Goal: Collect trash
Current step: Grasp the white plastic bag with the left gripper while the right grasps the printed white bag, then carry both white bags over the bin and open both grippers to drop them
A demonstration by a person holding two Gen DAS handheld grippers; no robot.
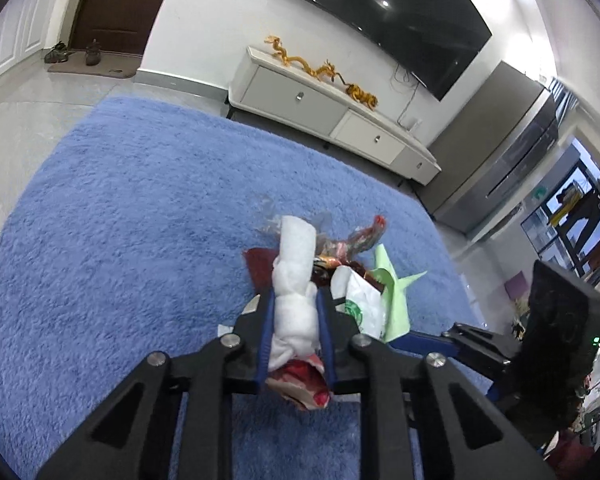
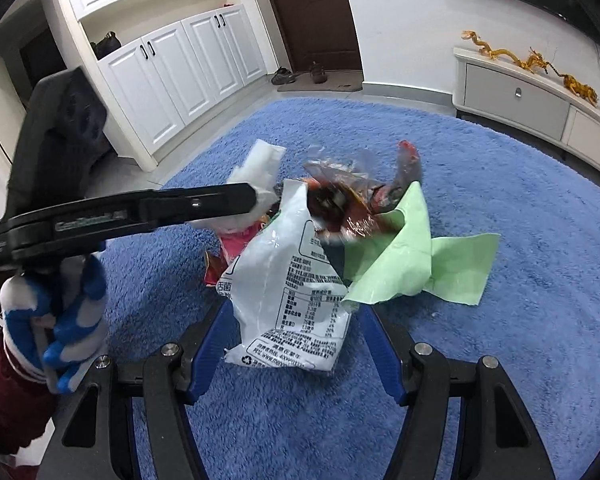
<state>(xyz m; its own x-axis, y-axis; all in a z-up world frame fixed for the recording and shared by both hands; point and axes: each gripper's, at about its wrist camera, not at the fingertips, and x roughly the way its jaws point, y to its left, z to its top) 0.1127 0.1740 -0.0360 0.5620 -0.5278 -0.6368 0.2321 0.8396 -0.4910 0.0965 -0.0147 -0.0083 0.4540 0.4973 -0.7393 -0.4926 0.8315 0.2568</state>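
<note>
Left tongs (image 1: 296, 304): nearly closed, blue pads clenched on a white tissue wad (image 1: 294, 280), with a red wrapper (image 1: 300, 384) under it near the hinge. Right tongs (image 2: 292, 320): about half open, jaws either side of a white printed bag (image 2: 288, 280); contact cannot be told. Trash pile sits on the blue rug (image 2: 500, 340).

Right view only: green paper (image 2: 404, 264) spread out, gloved hand (image 2: 60, 320). Left view only: the tissue grip.

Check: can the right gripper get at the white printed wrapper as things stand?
Probably yes. The right gripper is open, and the white printed wrapper already lies between its fingers on the blue rug. The left gripper, shut on a white tissue wad, sits off to the side, not blocking.
</note>
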